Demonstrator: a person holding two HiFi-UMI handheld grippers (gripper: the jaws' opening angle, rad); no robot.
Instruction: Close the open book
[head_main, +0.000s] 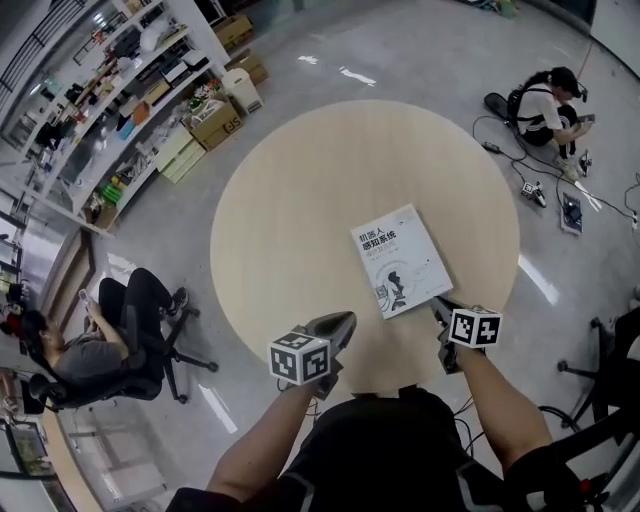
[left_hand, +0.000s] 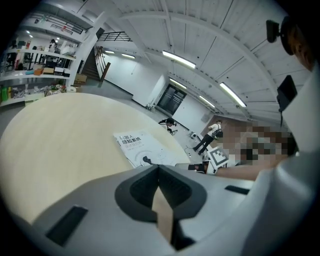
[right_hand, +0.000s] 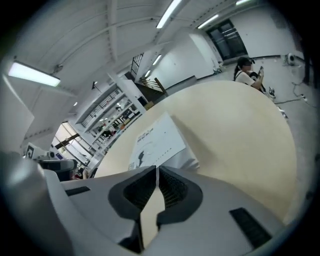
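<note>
A white book (head_main: 402, 260) lies closed, front cover up, on the round light-wood table (head_main: 300, 200), right of its middle and near the front edge. My left gripper (head_main: 345, 320) hovers over the front rim, a little left of the book, jaws together and empty. The right gripper (head_main: 438, 305) sits just off the book's near right corner, jaws together with nothing between them. In the left gripper view the book (left_hand: 142, 147) lies beyond the shut tips of the left gripper (left_hand: 158, 167). In the right gripper view the book (right_hand: 157, 142) lies just past the right gripper (right_hand: 157, 169).
Shelving (head_main: 120, 90) and cardboard boxes (head_main: 215, 122) stand on the floor at the far left. One person sits in an office chair (head_main: 150, 345) left of the table. Another sits on the floor (head_main: 545, 110) at the far right among cables and gear.
</note>
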